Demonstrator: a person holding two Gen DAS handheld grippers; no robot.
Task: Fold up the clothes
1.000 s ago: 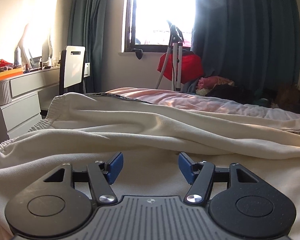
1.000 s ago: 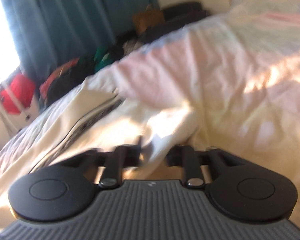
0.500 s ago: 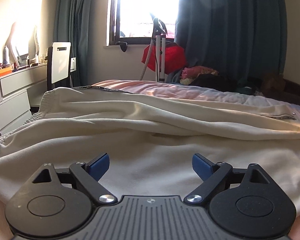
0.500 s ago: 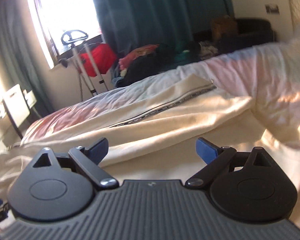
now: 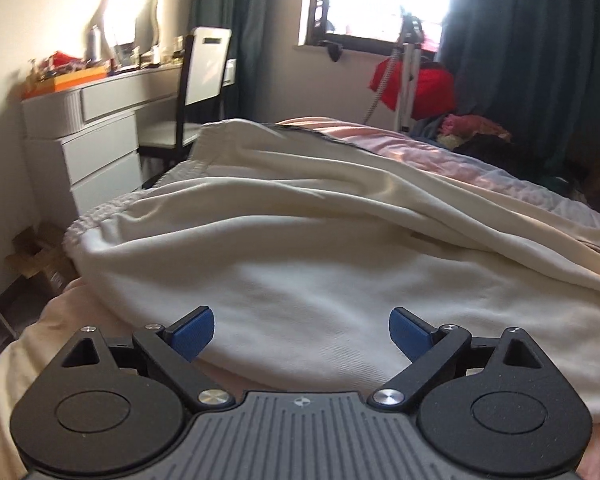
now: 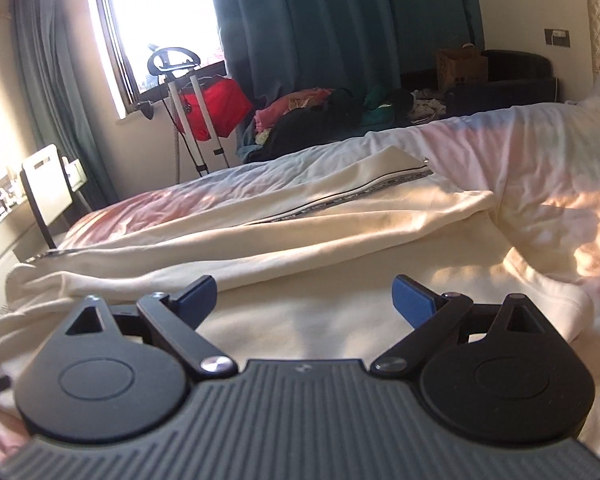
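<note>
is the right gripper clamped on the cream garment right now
No, the right gripper stands open above the cream garment, its blue pads apart with no cloth pinched between them.

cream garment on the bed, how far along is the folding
Partly done: the cream garment lies on the bed with one long fold laid over itself. Nothing is in hand; the left gripper is opening with nothing between its jaws, the right gripper open and empty. Further folds are left.
</note>
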